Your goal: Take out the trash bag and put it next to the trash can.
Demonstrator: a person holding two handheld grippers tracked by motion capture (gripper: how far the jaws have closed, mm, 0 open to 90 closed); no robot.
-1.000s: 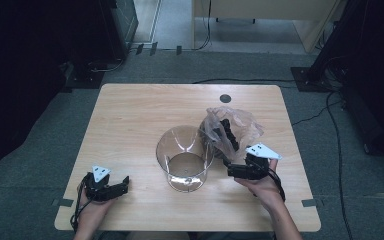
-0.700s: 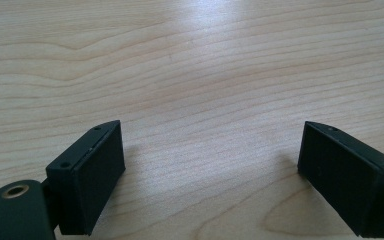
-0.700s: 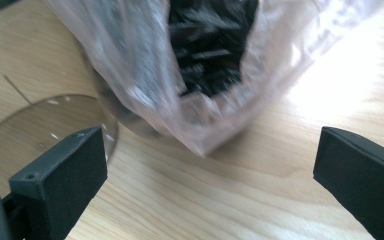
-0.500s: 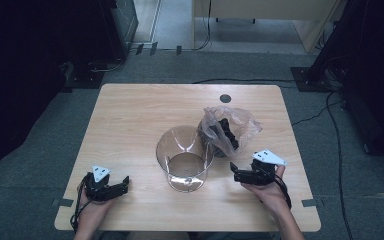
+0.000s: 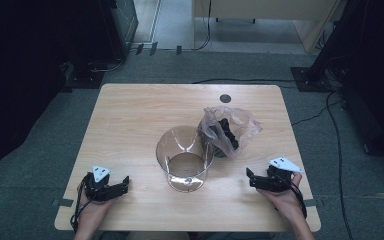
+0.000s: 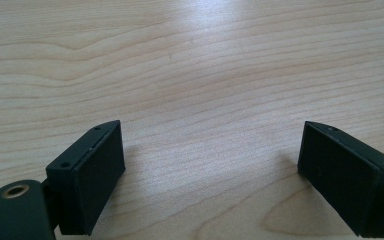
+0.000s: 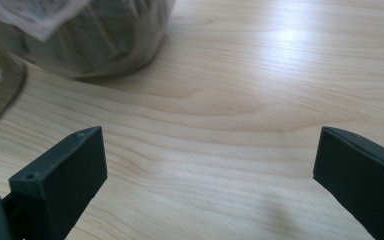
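At the tabletop's (image 5: 130, 115) near edge, left gripper (image 5: 122, 183) and right gripper (image 5: 250, 179) rested with jaws wide apart and empty, clear glass container (image 5: 185, 157) between them, plastic bag (image 5: 227, 131) touching its far right side.

no readable text, labels, brands, numbers or signs on anything in view

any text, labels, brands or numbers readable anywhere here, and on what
None can be read.
Clear tub: bare walls, no label seen.
Plastic bag: no print seen on the film; its dark contents are too blurred to tell.
Left claw and right claw: black jaws carry screw holes and no markings.
Table: plain wood grain with a dark round hole, no writing.
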